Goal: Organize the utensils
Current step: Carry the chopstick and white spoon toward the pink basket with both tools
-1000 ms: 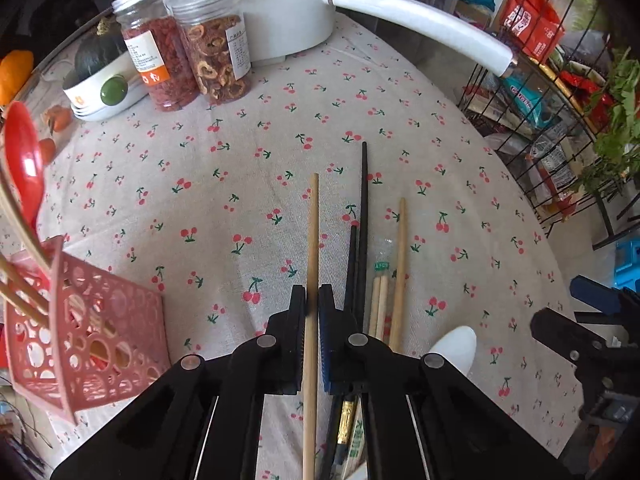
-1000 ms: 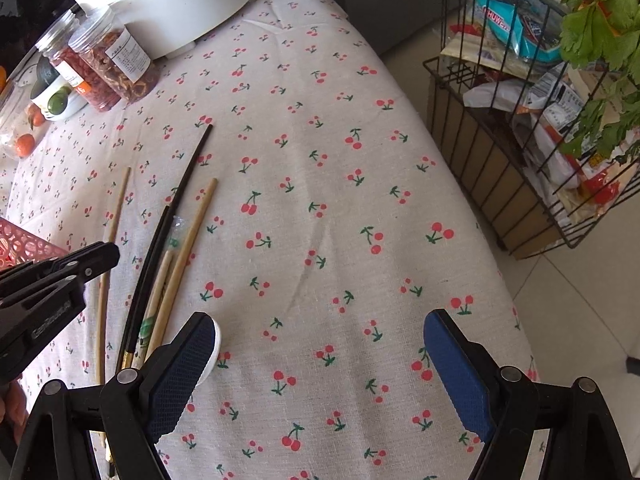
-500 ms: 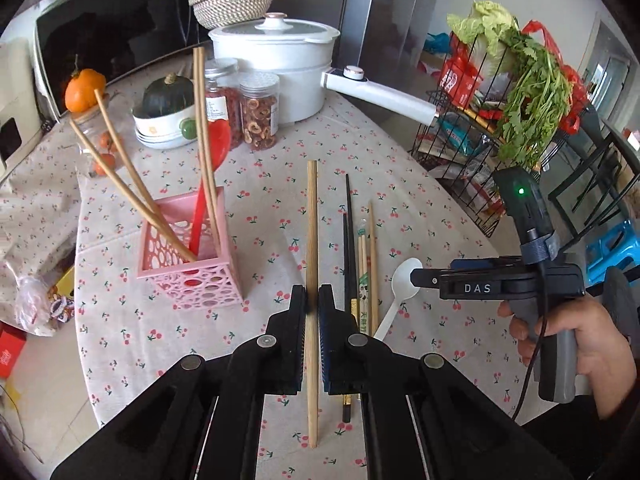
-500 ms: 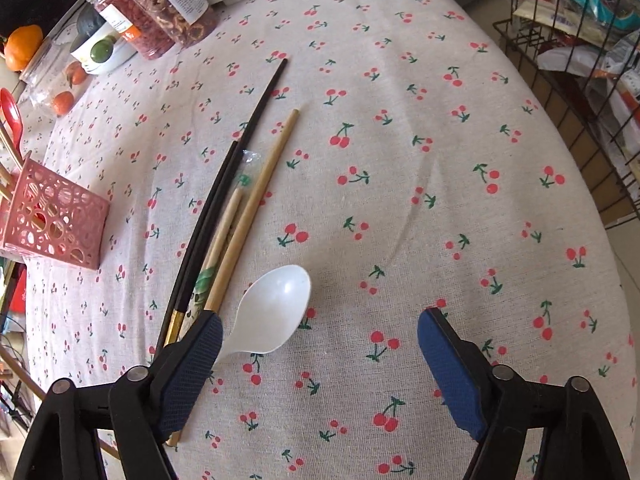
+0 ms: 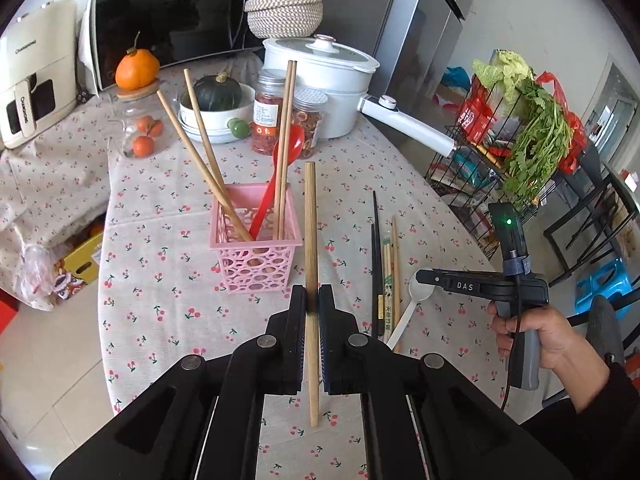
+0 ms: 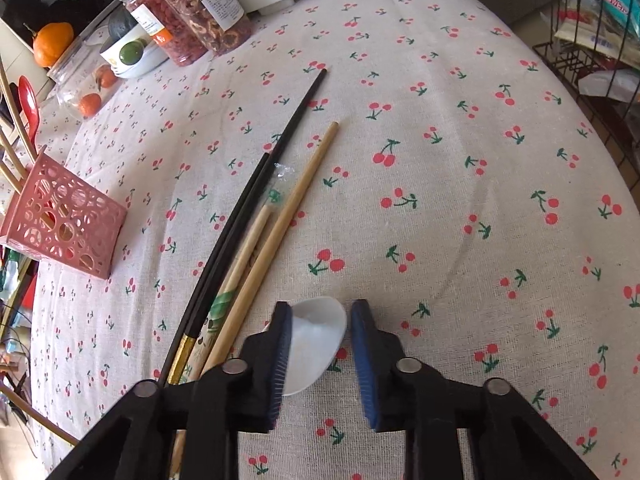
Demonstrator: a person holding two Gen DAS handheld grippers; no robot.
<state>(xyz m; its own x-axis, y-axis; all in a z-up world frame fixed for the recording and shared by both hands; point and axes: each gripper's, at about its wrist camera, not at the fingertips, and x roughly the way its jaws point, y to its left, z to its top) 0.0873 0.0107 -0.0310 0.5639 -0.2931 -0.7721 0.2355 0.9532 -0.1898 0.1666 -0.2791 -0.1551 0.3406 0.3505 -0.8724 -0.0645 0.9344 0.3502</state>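
While the left tool (image 5: 313, 300) clamps 1 pale wooden chopstick (image 5: 310, 232) upright beside the pink basket (image 5: 256, 258), the right tool (image 6: 320, 344) is closing around a glossy white spoon (image 6: 316, 340) on the surface (image 6: 440, 160).

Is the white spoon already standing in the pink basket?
No, the white spoon lies on the tablecloth between the closing jaws of the right claw, well apart from the pink basket.
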